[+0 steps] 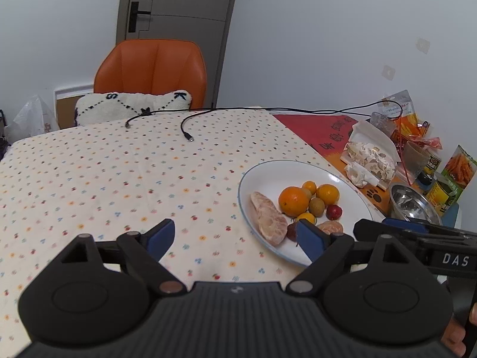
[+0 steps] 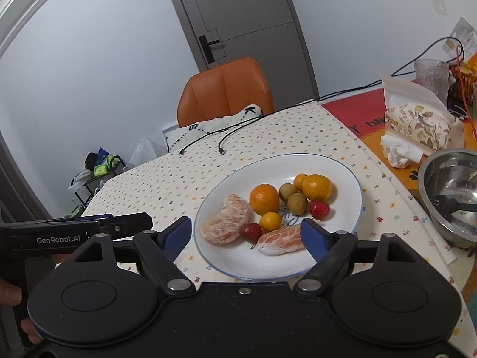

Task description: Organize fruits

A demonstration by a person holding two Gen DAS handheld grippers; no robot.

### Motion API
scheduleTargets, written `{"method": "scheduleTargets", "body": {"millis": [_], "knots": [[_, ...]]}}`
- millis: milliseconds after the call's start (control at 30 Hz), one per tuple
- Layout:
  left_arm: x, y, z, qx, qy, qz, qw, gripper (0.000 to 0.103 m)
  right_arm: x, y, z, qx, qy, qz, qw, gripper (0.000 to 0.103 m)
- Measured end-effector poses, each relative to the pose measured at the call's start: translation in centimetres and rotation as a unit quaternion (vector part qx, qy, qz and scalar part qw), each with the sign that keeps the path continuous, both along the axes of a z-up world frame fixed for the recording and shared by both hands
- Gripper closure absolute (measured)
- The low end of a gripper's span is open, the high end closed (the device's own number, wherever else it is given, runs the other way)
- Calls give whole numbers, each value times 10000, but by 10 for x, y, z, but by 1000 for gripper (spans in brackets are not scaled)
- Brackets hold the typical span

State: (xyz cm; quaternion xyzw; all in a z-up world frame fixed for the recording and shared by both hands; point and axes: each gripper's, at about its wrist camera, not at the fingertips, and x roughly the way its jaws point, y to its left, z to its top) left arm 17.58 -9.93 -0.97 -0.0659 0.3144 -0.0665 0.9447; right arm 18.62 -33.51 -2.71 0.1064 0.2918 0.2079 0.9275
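A dotted tablecloth [image 1: 119, 164] covers the table. On it sits a white plate [image 2: 334, 167], holding all the fruit: two peeled citrus pieces [image 2: 226, 223], oranges [image 2: 263, 198], small brown fruits [image 2: 297, 203] and strawberries [image 2: 319, 209]. A steel bowl [image 2: 447, 191] stands right of the plate. Both the left gripper [image 1: 235, 235] and right gripper [image 2: 246, 234] hover at the plate's near edge, fingers spread, holding nothing.

Plate [image 2: 354, 185], ahead of the right jaws: one.
Oranges [image 2: 264, 198]: two.
Small yellow citrus [image 2: 270, 220]: two.
Brown-green round fruits [image 2: 297, 203]: two.
Strawberries [image 2: 319, 209]: two.
Peeled citrus pieces [image 2: 226, 223]: two.
Steel bowl [image 2: 447, 191], right of the jaws: one.
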Motion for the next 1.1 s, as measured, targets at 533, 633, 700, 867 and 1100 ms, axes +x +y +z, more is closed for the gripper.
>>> {"method": "scheduleTargets", "body": {"millis": [533, 633, 700, 867, 1100], "knots": [[-53, 34, 12, -11, -136, 276, 9995, 4, -38, 17, 20, -53, -172, 205, 9996, 5], [-62, 39, 16, -16, -164, 309, 9994, 0, -46, 19, 23, -26, -177, 253, 9995, 4], [-69, 41, 17, 26, -167, 327, 9993, 0, -51, 22, 25, -34, -189, 292, 9994, 2], [-84, 49, 20, 33, -189, 403, 9990, 0, -65, 27, 33, -81, -276, 372, 9989, 0], [-104, 60, 25, 112, -249, 491, 9984, 0, -83, 31, 40, -93, -289, 453, 9985, 0]]}}
